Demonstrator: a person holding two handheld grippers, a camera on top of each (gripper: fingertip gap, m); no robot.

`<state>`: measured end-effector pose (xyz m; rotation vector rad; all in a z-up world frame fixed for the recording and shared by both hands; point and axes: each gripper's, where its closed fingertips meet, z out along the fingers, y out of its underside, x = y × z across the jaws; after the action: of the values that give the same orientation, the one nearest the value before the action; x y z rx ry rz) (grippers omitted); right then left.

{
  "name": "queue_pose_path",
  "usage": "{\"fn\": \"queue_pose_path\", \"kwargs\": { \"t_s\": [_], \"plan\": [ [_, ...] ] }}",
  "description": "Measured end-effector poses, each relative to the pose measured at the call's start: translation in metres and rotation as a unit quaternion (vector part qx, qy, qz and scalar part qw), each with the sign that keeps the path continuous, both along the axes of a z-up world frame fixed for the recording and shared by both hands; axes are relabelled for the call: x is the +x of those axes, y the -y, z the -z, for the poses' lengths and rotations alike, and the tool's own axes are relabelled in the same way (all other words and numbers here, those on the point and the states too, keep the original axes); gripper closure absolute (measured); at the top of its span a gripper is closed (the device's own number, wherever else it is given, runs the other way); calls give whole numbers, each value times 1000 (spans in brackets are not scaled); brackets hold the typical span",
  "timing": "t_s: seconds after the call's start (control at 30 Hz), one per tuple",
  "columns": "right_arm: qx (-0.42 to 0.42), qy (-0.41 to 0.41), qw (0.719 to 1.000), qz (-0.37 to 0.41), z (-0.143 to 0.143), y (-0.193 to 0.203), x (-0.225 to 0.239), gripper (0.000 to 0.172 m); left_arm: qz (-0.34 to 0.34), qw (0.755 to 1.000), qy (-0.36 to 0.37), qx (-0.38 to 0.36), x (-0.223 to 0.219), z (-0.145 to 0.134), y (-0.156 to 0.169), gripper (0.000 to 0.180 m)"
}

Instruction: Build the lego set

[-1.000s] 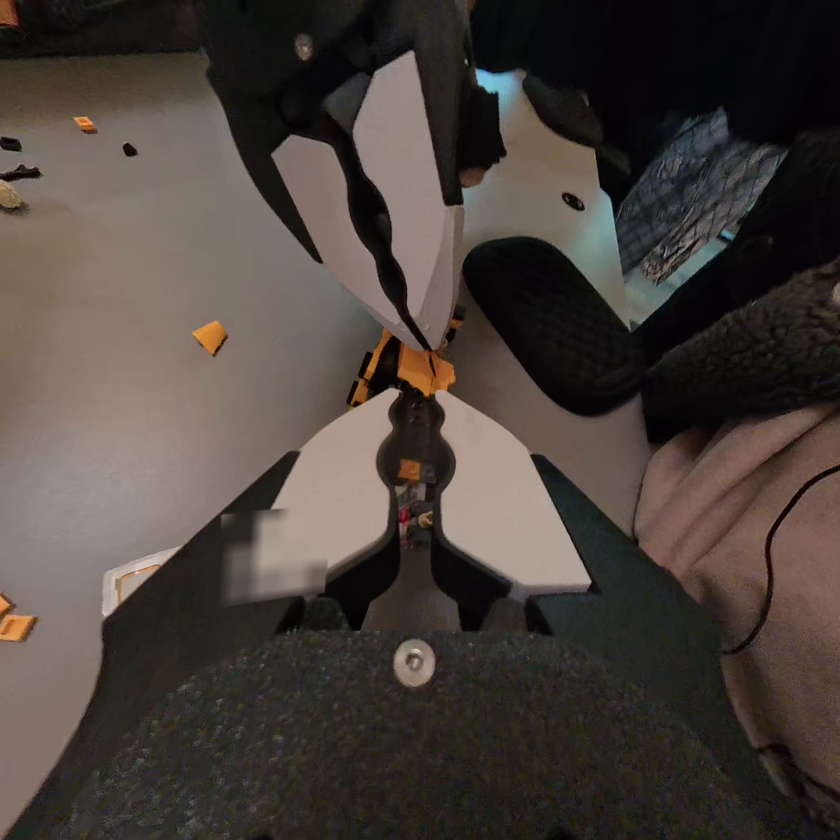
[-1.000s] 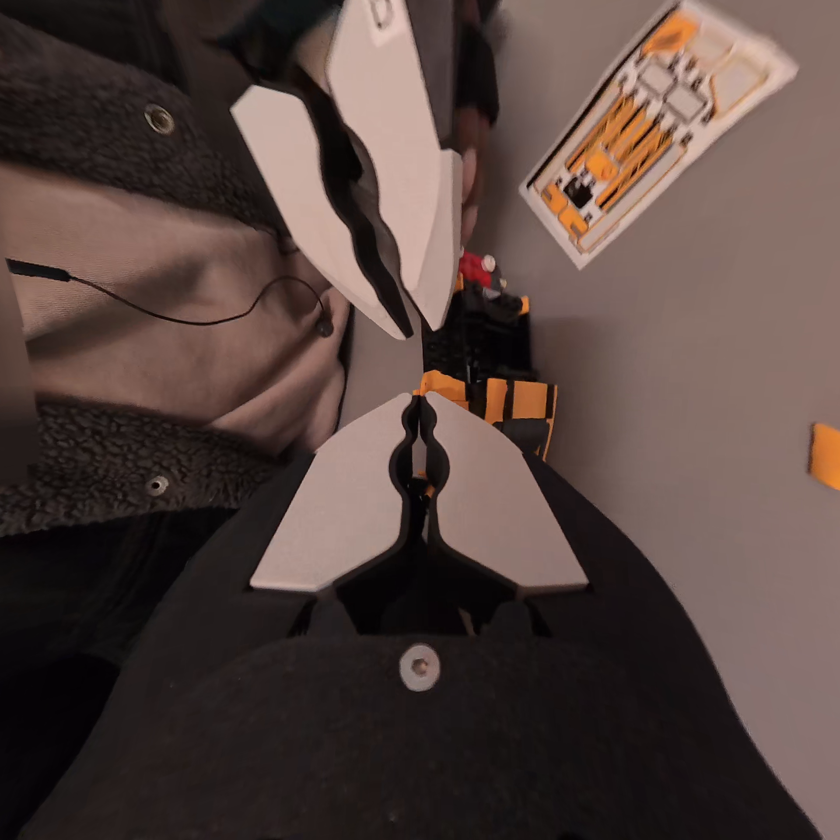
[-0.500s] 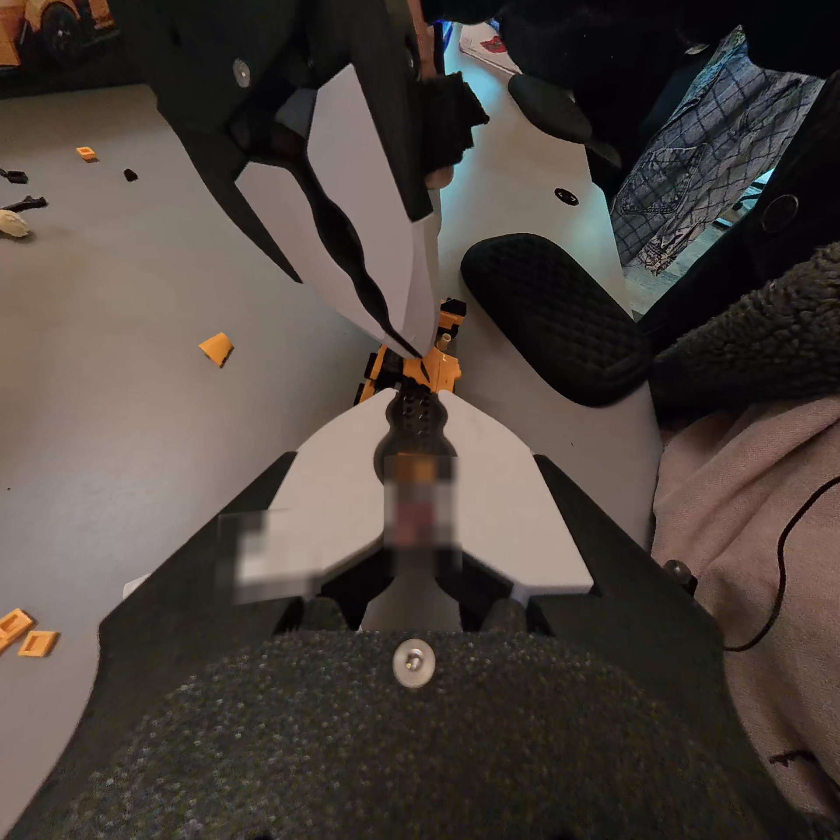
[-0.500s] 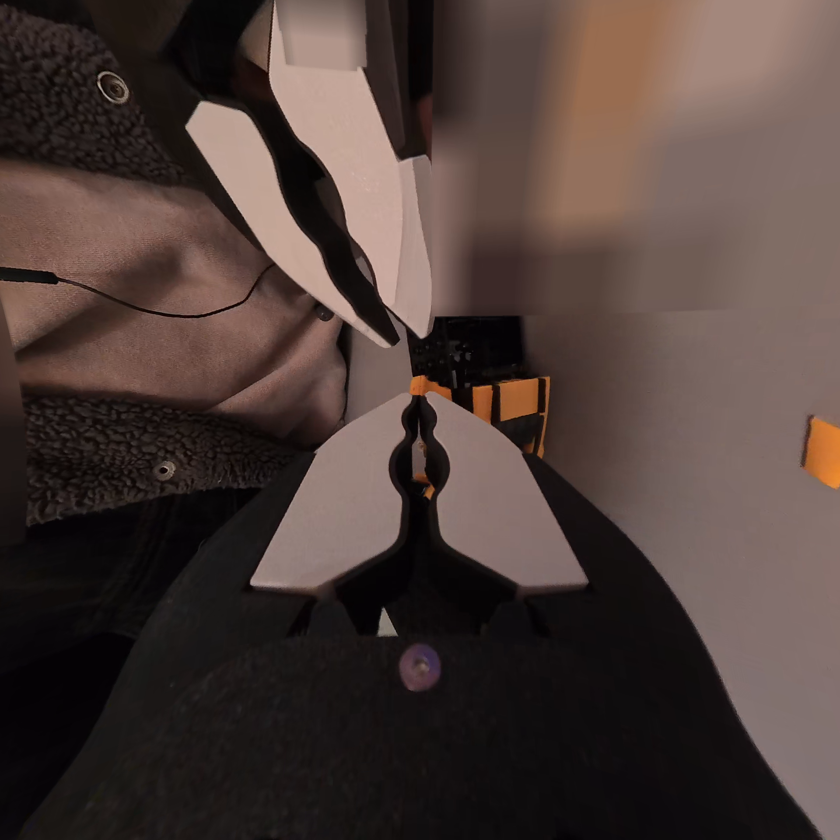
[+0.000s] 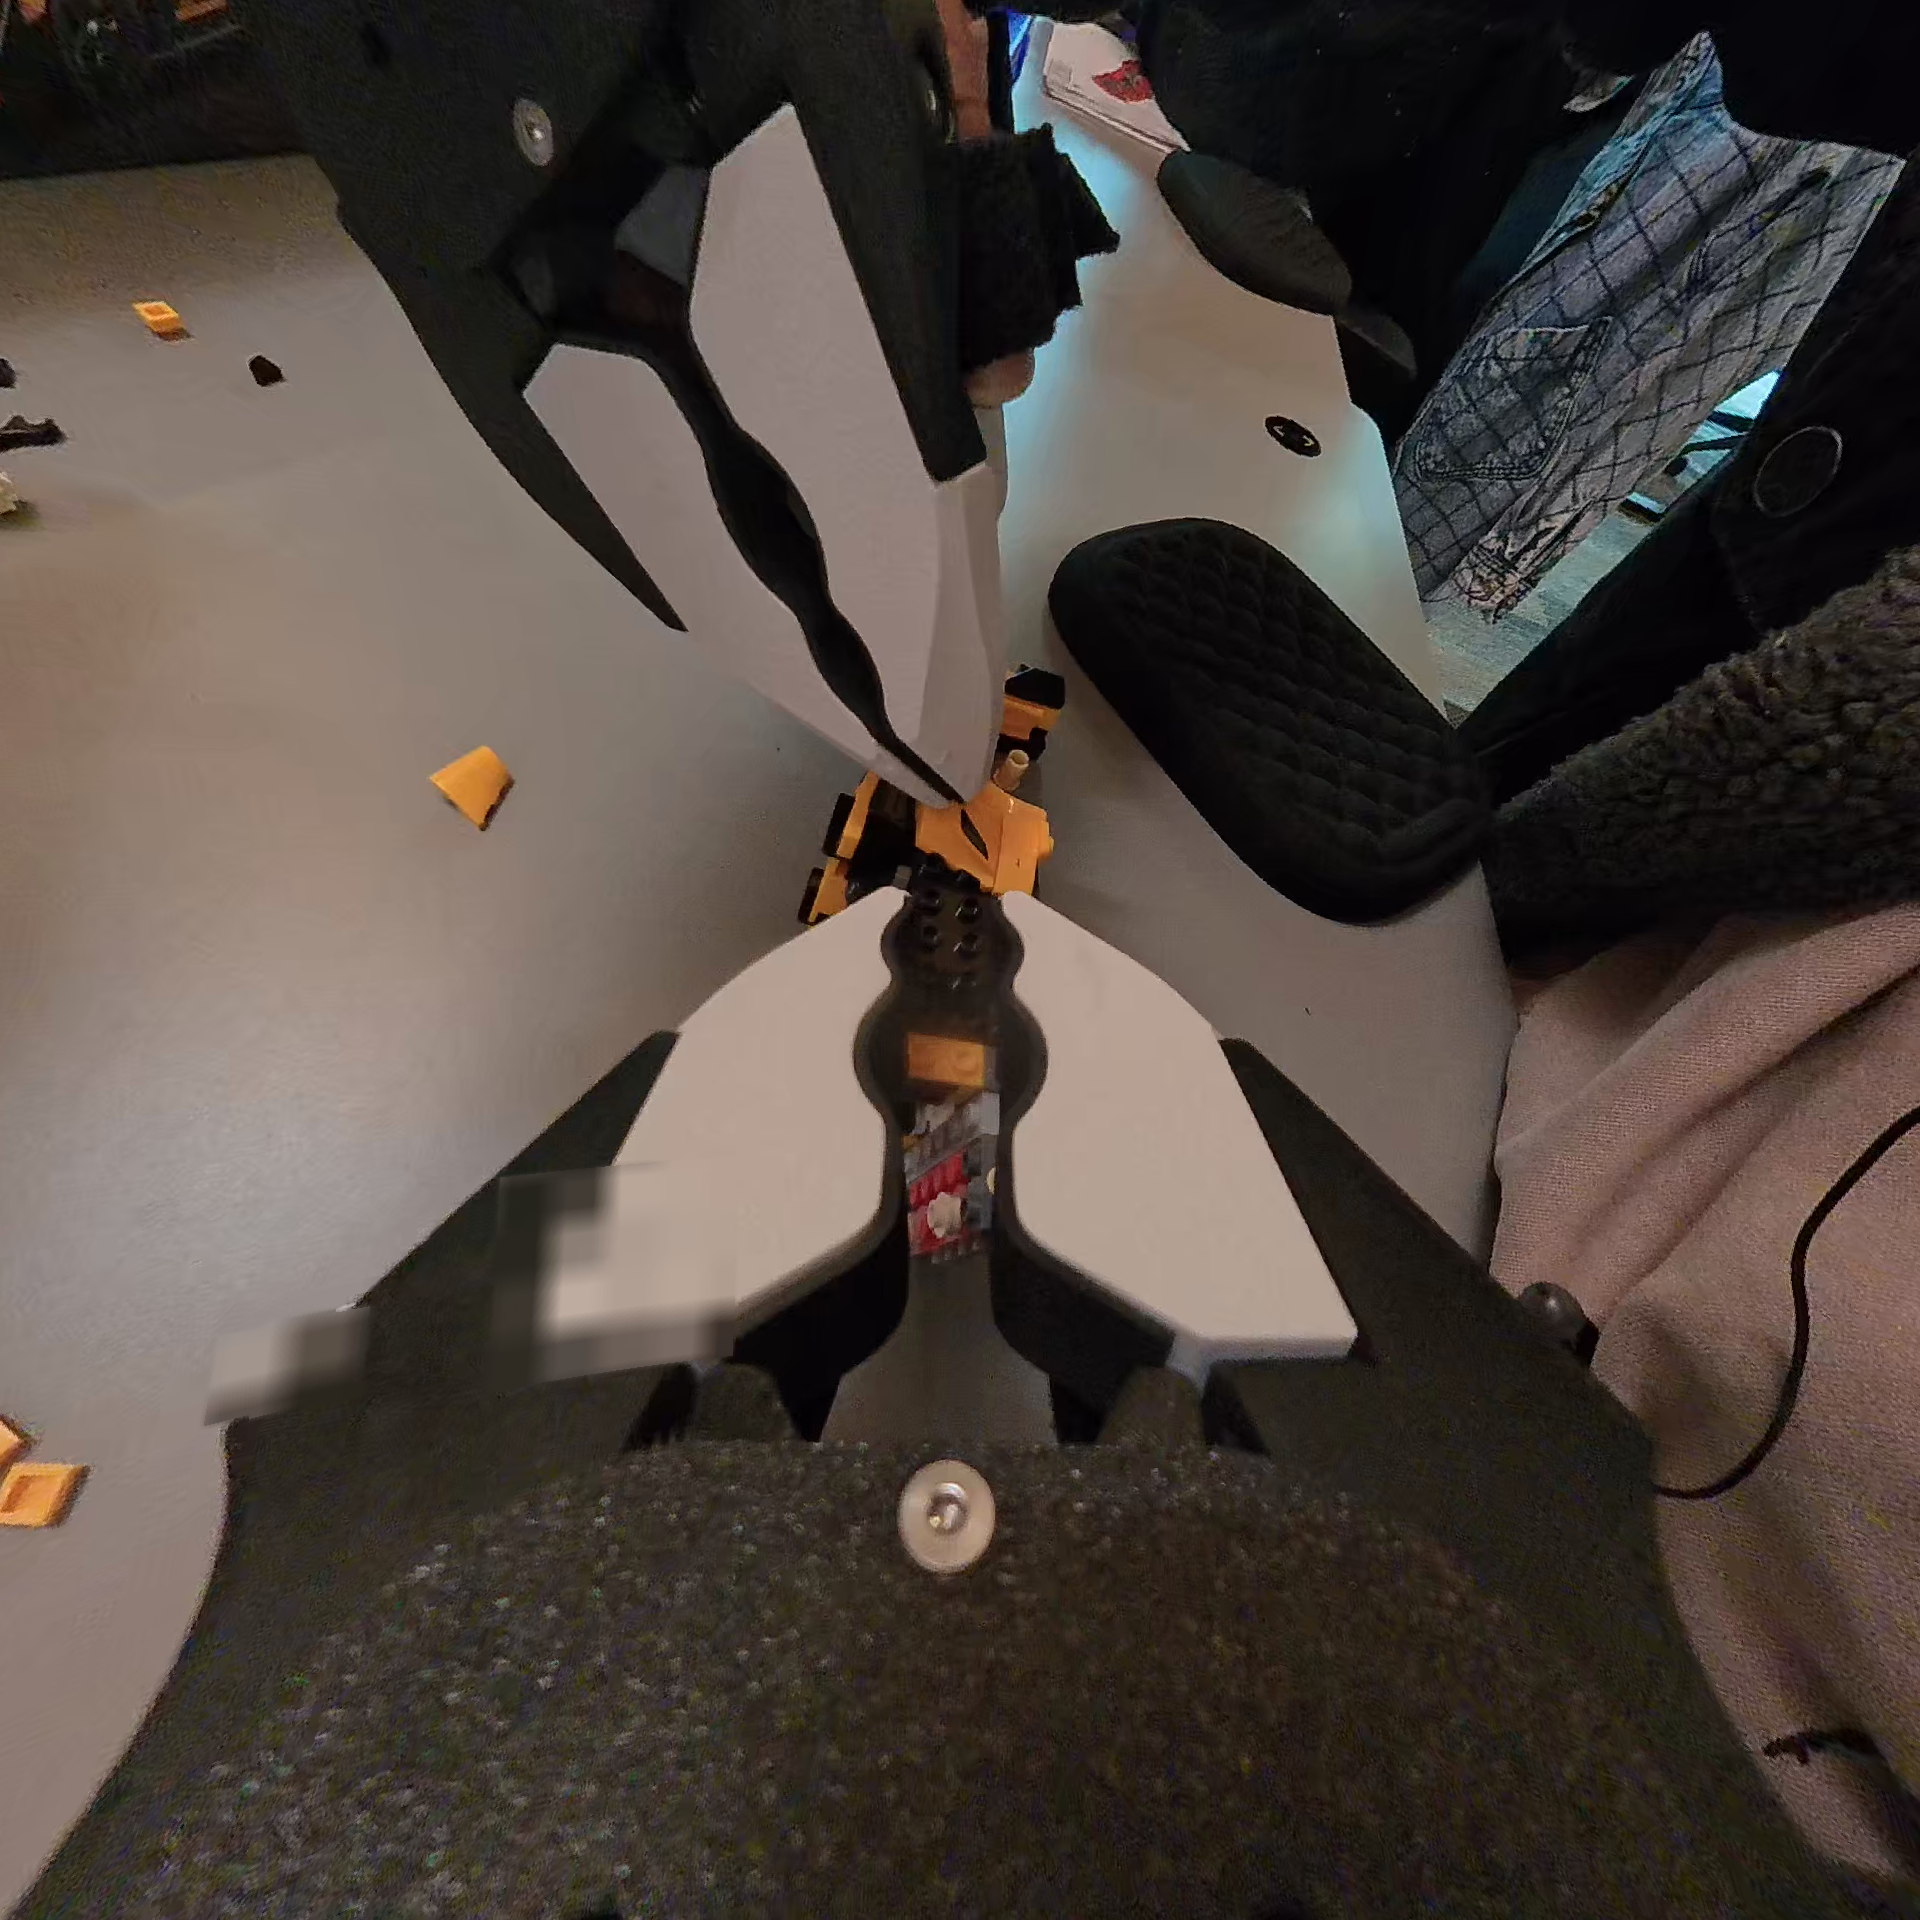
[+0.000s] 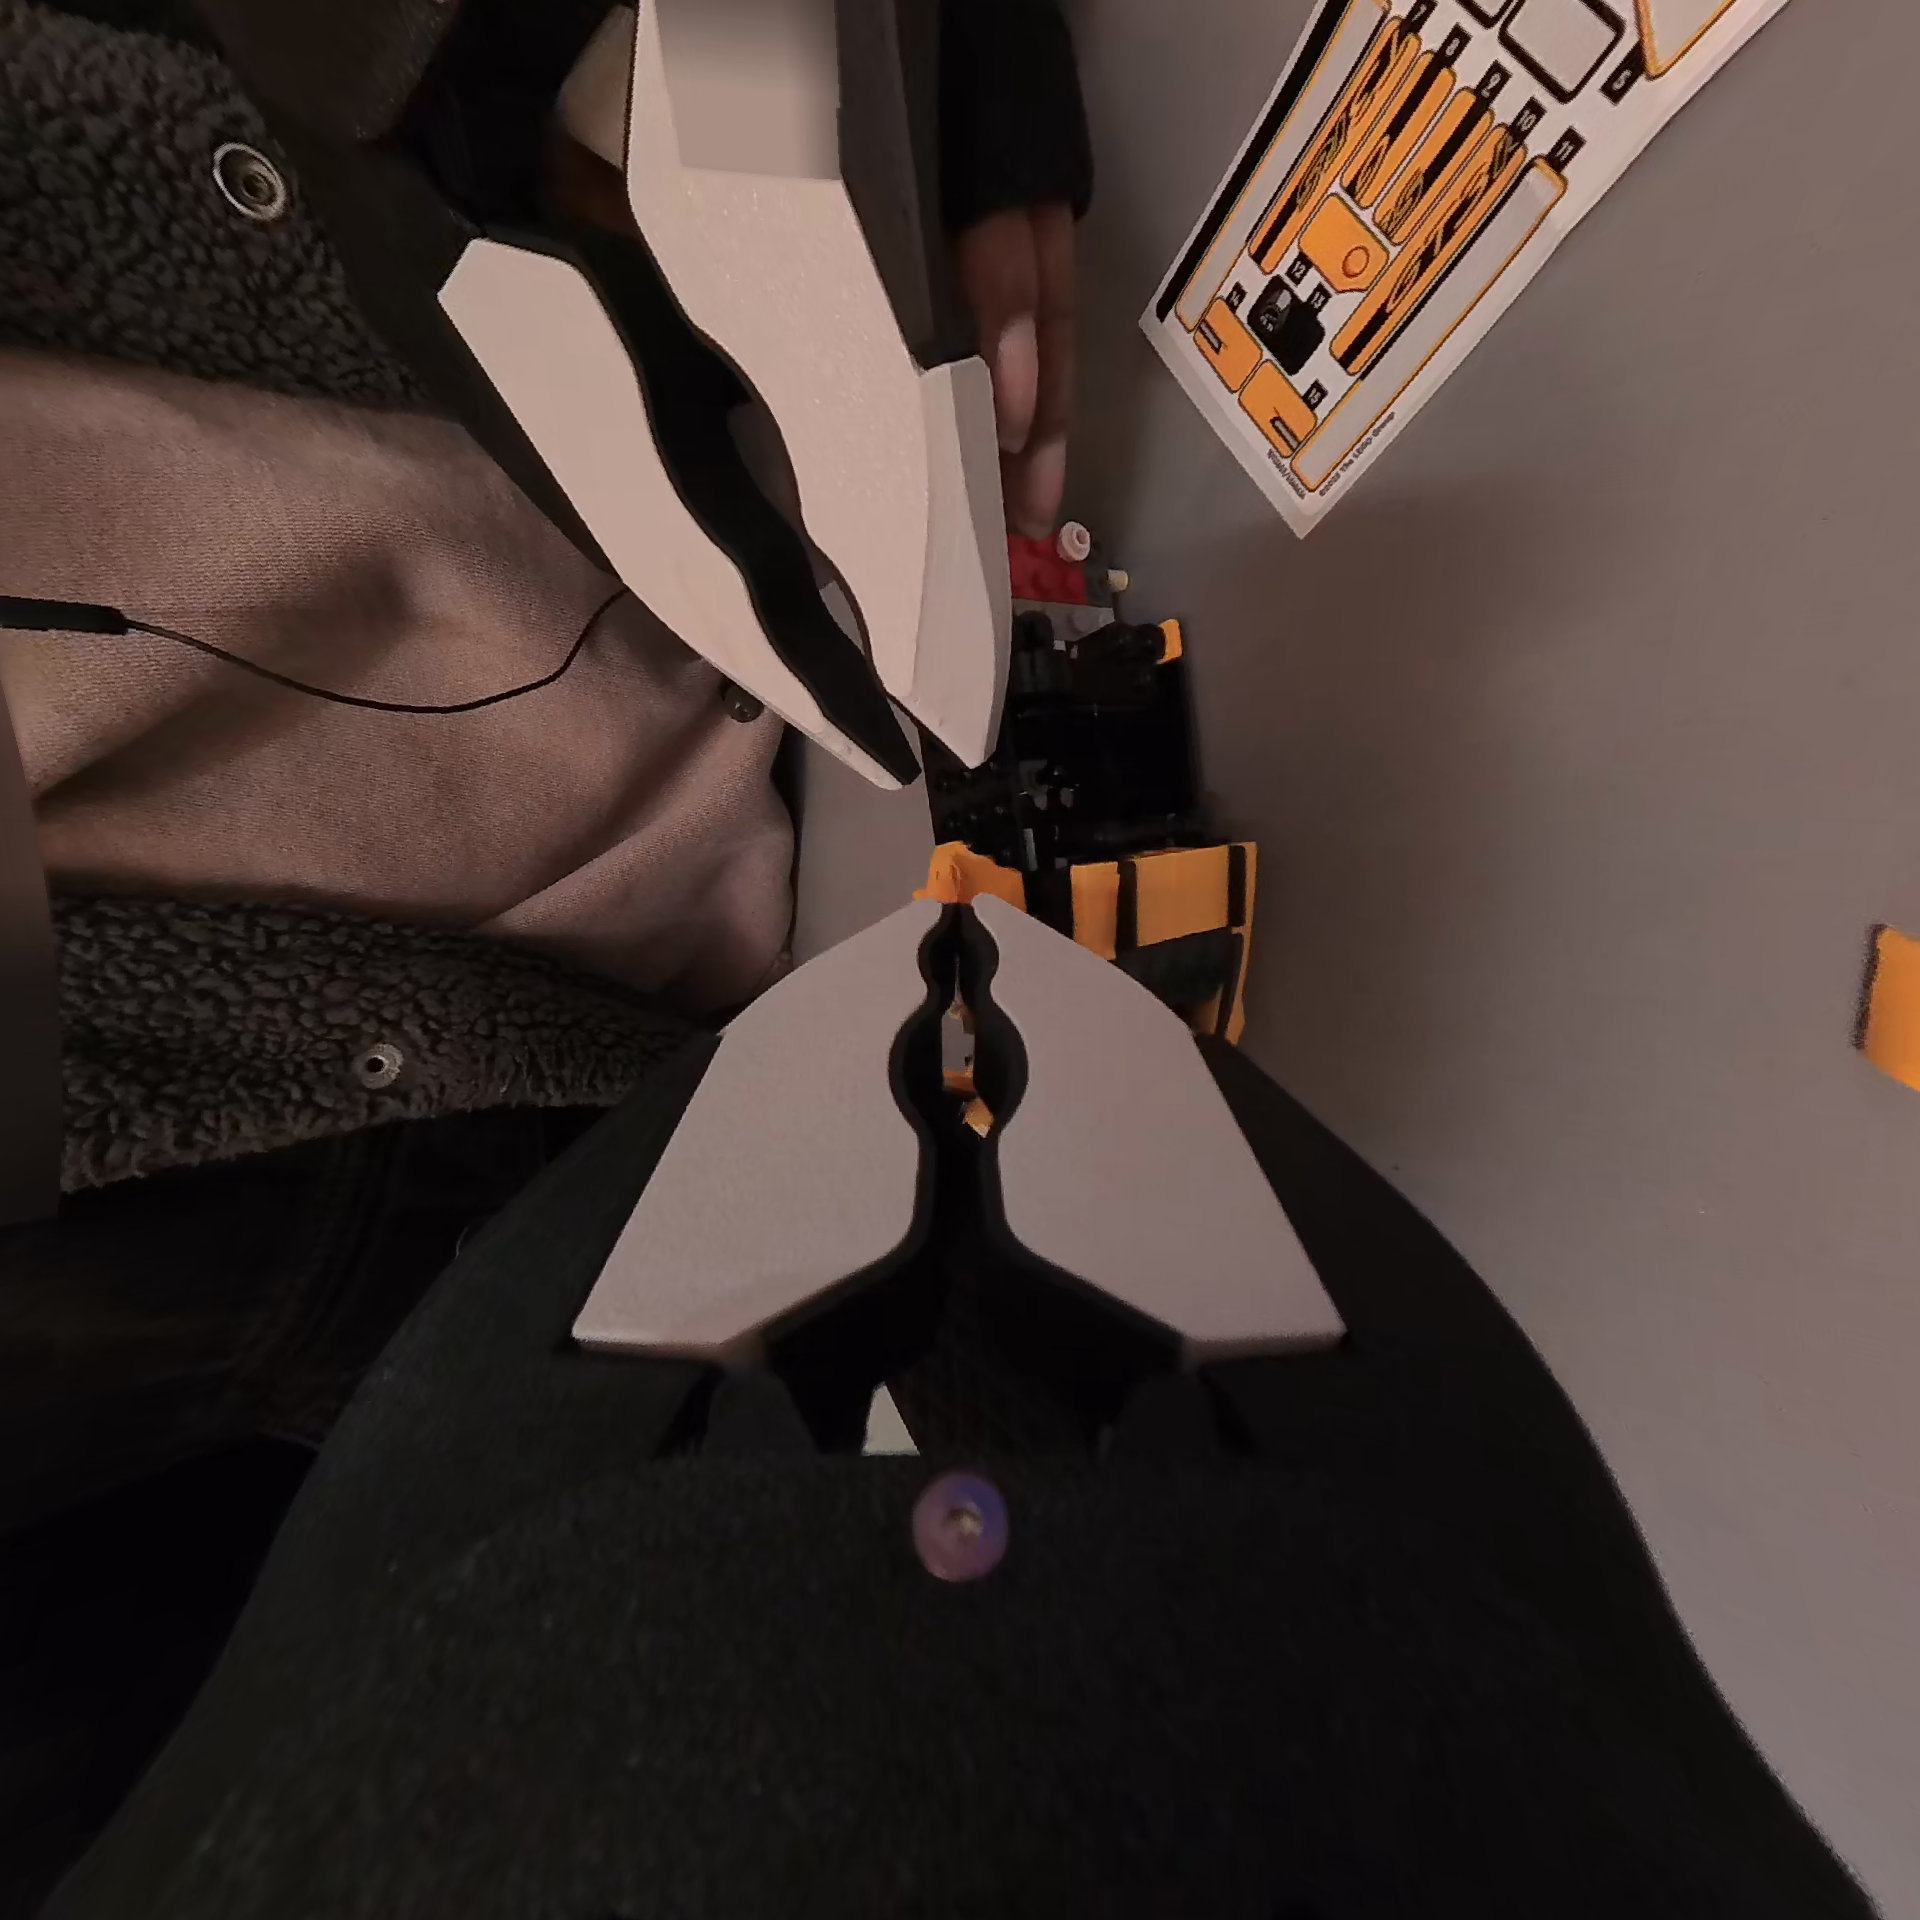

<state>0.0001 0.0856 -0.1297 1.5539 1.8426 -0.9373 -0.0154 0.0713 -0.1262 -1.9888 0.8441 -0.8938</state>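
A black and orange brick-built model [image 5: 987, 842] is held just above the grey table [image 5: 260, 987]. My left gripper [image 5: 951, 904] is shut on the model's black studded part, and an orange brick and a red and grey piece show between its fingers further back. My right gripper [image 5: 951, 795] comes in from above with its fingers shut and its tips touching the orange top of the model. In the right wrist view my right gripper [image 6: 948, 912] is shut at the model's orange corner [image 6: 956, 868]. The left gripper [image 6: 930, 771] clamps the black body [image 6: 1101, 748] from above.
A sticker sheet [image 6: 1392, 239] lies on the table beyond the model. Loose orange pieces [image 5: 473, 784] [image 5: 36, 1491] [image 6: 1891, 1008] are scattered on the table. A black padded armrest [image 5: 1257, 717] and a person's clothing [image 5: 1714, 1195] are at the right table edge.
The left view has tilted up a little, so the table and armrest sit lower. Both grippers stay at the model; the left grasp and the right tips' contact look unchanged.
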Motion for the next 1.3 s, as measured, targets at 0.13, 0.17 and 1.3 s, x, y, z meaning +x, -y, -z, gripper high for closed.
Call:
{"fn": "queue_pose_path", "kwargs": {
  "t_s": [0.13, 0.17, 1.3],
  "plan": [
    [-1, 0, 1000, 1, 1, 0, -1, 172, 1, 1000, -1, 0, -4, 1, 7, 169],
    [0, 0, 1000, 0, 1, 0, -1, 172, 2, 1000, -1, -1, -5, 1, 9, 169],
    [31, 31, 998, 54, 1, -1, -3, 172, 26, 999, -38, -2, -13, 6, 15, 169]
  ]
}}
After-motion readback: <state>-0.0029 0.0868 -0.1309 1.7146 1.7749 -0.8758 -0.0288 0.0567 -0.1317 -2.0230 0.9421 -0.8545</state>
